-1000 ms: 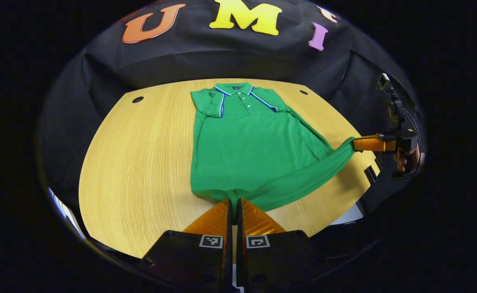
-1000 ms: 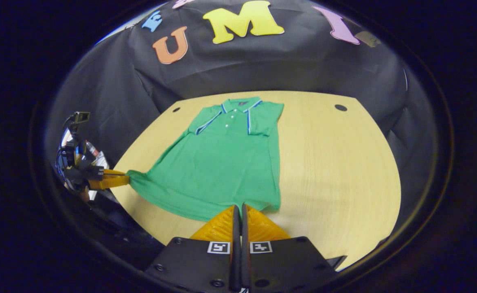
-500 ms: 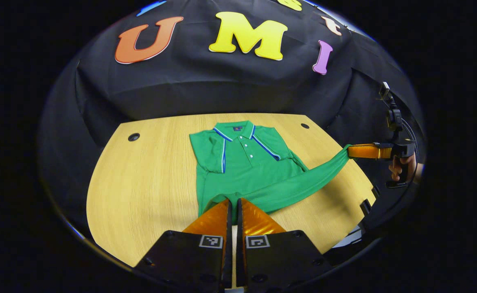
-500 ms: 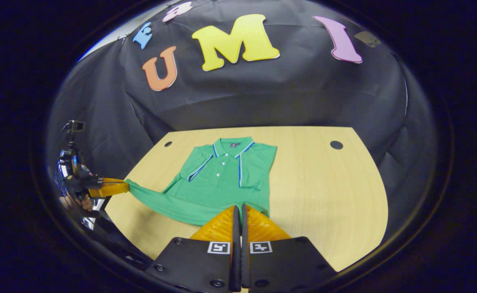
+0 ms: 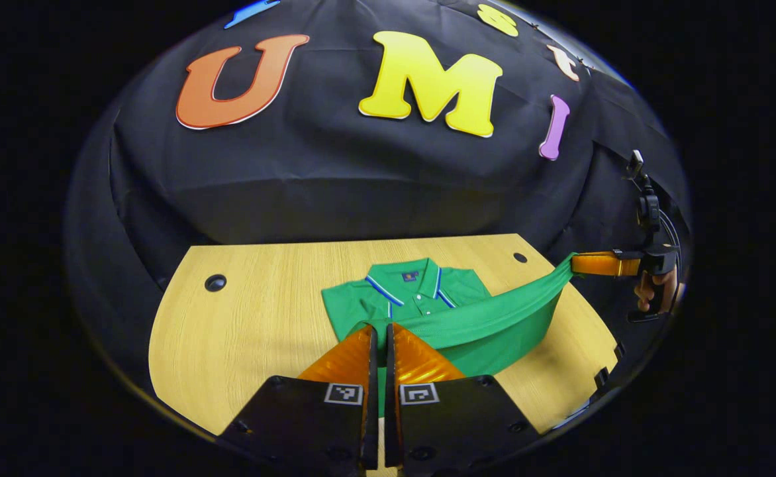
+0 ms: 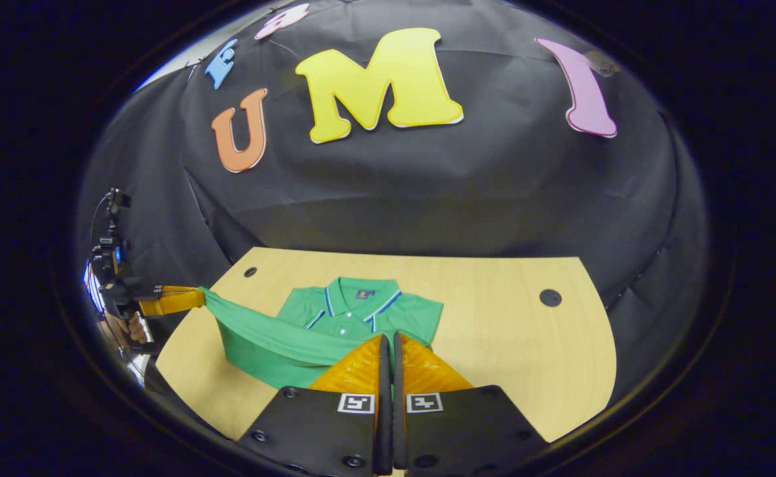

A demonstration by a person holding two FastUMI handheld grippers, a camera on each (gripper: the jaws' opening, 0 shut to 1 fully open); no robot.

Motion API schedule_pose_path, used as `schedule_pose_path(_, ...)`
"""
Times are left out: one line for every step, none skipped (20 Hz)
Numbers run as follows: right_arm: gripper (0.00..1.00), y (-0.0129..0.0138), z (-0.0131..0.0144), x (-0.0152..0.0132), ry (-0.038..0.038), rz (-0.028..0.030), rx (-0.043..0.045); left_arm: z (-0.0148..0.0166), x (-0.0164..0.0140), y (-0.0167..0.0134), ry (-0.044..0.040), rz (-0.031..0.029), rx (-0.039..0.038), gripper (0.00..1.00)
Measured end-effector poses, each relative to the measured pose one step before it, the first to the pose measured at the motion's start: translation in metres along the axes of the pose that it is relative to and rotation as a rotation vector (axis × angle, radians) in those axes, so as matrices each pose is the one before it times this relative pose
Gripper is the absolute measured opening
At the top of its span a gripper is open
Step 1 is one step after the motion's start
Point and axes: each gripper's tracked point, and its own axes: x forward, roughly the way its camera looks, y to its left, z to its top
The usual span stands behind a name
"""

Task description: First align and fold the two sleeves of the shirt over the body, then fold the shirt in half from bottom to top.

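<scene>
green polo shirt (image 5: 421, 301): on wooden table (image 5: 255, 318), collar end flat, hem lifted off the surface and stretched between both grippers; left gripper (image 5: 380, 334): fingers pinched together on one hem corner; right gripper (image 6: 388, 344): fingers closed tight on the other hem corner, held by a hand (image 5: 653, 291); table: two round holes near the far edge

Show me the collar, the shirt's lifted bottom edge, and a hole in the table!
collar (image 6: 356, 290), right gripper view, its middle by the label.
bottom edge (image 5: 494, 311), left gripper view, the stretched hem between the grippers.
hole (image 5: 215, 283), left gripper view, its dark middle.
</scene>
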Motion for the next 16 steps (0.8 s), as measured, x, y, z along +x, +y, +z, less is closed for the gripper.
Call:
schedule_pose_path(0.05,-0.0016,0.00713,0.00796,-0.0065,-0.0039,-0.00574,0.0077,0.00814,0.00413,-0.01398,-0.00199,-0.00355,0.06)
schedule_pose_path(0.0,-0.00127,0.00713,0.00879,-0.00766,-0.00204,0.00185,0.01002,0.00883,0.00364,-0.0166,0.00228,-0.00088,0.06)
schedule_pose_path(0.0,-0.00164,0.00554,0.00845,-0.00686,-0.00341,0.00239,0.00768,0.0106,0.00294,-0.01243,-0.00139,-0.00497,0.06)
schedule_pose_path(0.03,-0.00231,0.00481,0.00924,-0.00467,-0.00435,0.00258,0.00687,0.00992,0.0012,-0.00929,-0.00282,-0.00472,0.06)
schedule_pose_path(0.03,-0.00324,0.00655,0.01019,-0.00553,-0.00714,0.00337,0.00339,0.01046,0.00144,-0.00409,-0.00022,0.00139,0.06)
schedule_pose_path(0.03,-0.00288,0.00424,0.01226,-0.00303,-0.00574,0.00767,0.00087,0.01031,0.00272,-0.00061,0.00402,0.00812,0.06)
schedule_pose_path(0.03,-0.00223,0.00083,0.01368,-0.00074,-0.00519,0.00608,-0.00038,0.01112,0.00347,0.0034,0.00625,0.00974,0.06)
schedule_pose_path(0.03,-0.00311,0.00145,0.0141,-0.00126,-0.00533,-0.00036,-0.00284,0.01238,0.00294,0.00242,0.00823,0.00884,0.06)
schedule_pose_path(0.03,-0.00396,-0.00089,0.01451,0.00149,-0.00717,-0.008,-0.00259,0.0109,0.00411,0.00079,0.01279,0.0069,0.06)
schedule_pose_path(0.03,-0.00219,-0.00058,0.01403,-0.00067,-0.00328,-0.01122,-0.00284,0.01123,0.00399,-0.0006,0.01131,0.00092,0.06)
schedule_pose_path(0.03,-0.00114,-0.00364,0.01425,0.0002,-0.00306,-0.01893,-0.00362,0.01199,0.00305,0.00236,0.01084,-0.00361,0.06)
schedule_pose_path(0.03,-0.00118,-0.00304,0.01252,-0.0022,-0.00149,-0.02175,-0.00541,0.00969,0.00347,0.00231,0.012,-0.00436,0.06)
schedule_pose_path(0.03,-0.00146,-0.00326,0.01213,-0.00688,-0.00301,-0.01816,-0.00419,0.0096,0.00289,0.00286,0.01215,-0.00254,0.06)
schedule_pose_path(0.05,-0.00115,-0.00167,0.01205,-0.01231,-0.00262,-0.00968,-0.00455,0.01162,0.00391,-0.00085,0.01731,0.00044,0.06)
schedule_pose_path(0.03,-0.00167,-0.00253,0.0129,-0.01005,-0.0106,0.0001,-0.00339,0.00948,0.0038,-0.00282,0.0183,0.00281,0.06)
schedule_pose_path(0.03,-0.0042,-0.00587,0.01397,0.00353,-0.02604,-0.00601,-0.00544,0.01122,0.00518,0.00274,0.03095,0.00673,0.06)
